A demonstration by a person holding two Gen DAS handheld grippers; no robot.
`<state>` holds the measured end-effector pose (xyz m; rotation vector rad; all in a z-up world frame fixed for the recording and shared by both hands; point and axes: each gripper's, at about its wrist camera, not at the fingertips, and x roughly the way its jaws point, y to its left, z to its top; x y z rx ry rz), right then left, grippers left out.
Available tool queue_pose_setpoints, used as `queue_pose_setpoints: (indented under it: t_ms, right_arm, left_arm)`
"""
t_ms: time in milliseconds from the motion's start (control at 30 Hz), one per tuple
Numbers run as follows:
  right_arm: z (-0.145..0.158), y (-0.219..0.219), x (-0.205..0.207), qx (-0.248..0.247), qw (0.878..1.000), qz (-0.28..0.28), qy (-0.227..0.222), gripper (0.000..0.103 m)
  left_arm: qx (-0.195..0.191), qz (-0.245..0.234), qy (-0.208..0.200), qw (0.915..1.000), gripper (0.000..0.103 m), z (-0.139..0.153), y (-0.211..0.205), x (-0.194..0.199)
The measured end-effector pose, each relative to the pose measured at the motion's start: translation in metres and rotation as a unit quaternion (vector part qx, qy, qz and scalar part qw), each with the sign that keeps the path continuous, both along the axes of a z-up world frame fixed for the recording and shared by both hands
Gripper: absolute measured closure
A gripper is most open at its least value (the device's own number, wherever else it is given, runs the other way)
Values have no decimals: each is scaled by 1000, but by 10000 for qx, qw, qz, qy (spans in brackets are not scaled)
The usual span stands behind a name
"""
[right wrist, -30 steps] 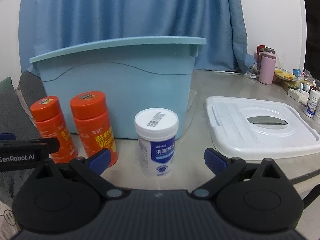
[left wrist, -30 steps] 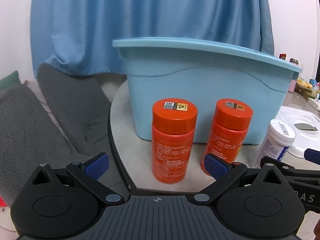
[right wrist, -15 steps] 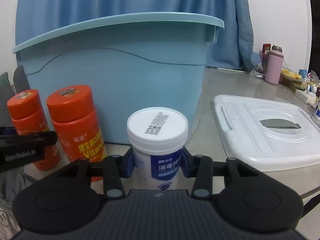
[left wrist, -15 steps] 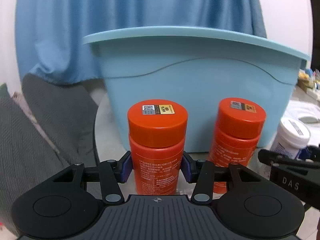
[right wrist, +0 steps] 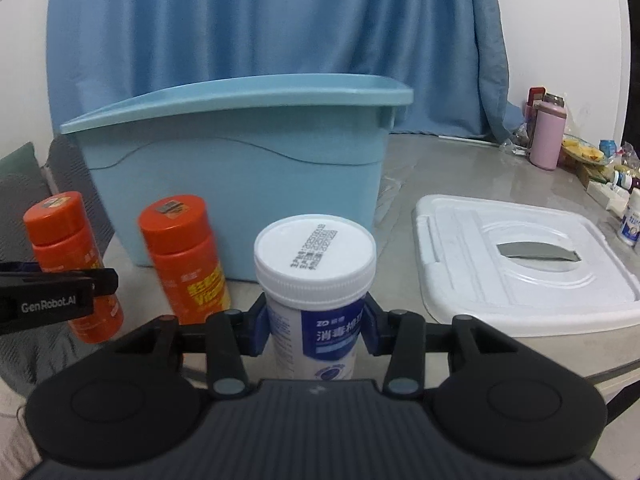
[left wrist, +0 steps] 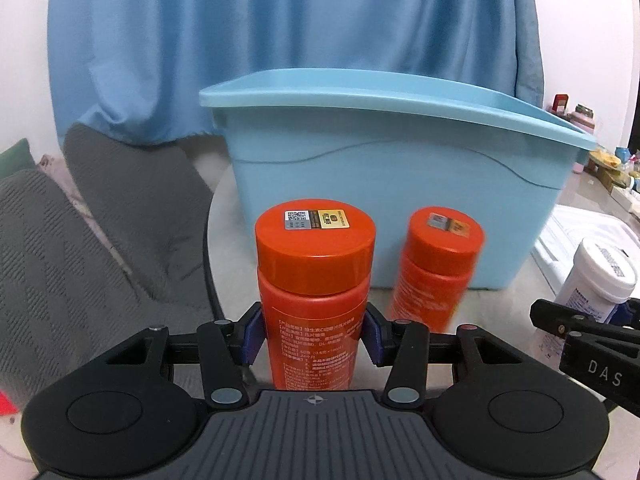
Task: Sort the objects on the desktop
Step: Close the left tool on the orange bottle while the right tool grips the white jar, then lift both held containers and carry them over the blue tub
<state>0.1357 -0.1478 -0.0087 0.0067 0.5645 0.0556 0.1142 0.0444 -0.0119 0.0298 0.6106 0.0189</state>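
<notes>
My left tongs (left wrist: 313, 334) are clamped on an orange bottle (left wrist: 315, 280), my right tongs (right wrist: 316, 330) on the white bottle (right wrist: 316, 280); ahead, the blue bin (left wrist: 400, 184) awaits both, plus the second orange bottle (left wrist: 434, 268) standing right of my left tongs.

Blue curtain (right wrist: 256, 28): hangs across the background, straight ahead of both grippers, drawn over a white wall (right wrist: 580, 40). Grey knitted cushions (left wrist: 100, 232): to the left of the left gripper, beyond the edge of the table (right wrist: 460, 168). Green cushion (left wrist: 14, 156): far left, partly hidden. Pink flask (right wrist: 547, 136): upright, far ahead and to the right of the right gripper. Small packets and bottles (right wrist: 600, 168): clustered just right of the flask, too small to identify.
</notes>
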Motion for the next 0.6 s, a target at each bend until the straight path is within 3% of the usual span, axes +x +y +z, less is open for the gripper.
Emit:
queue_pose_setpoints:
  t_ms: [367, 600]
  right_arm:
    - [35, -9, -48, 14, 9999, 134, -33, 58]
    - [57, -20, -68, 13, 9998, 142, -124, 58]
  left_arm:
    - [83, 67, -11, 9999, 53, 35, -31, -67]
    - [-72, 107, -11, 9999, 53, 61, -30, -83]
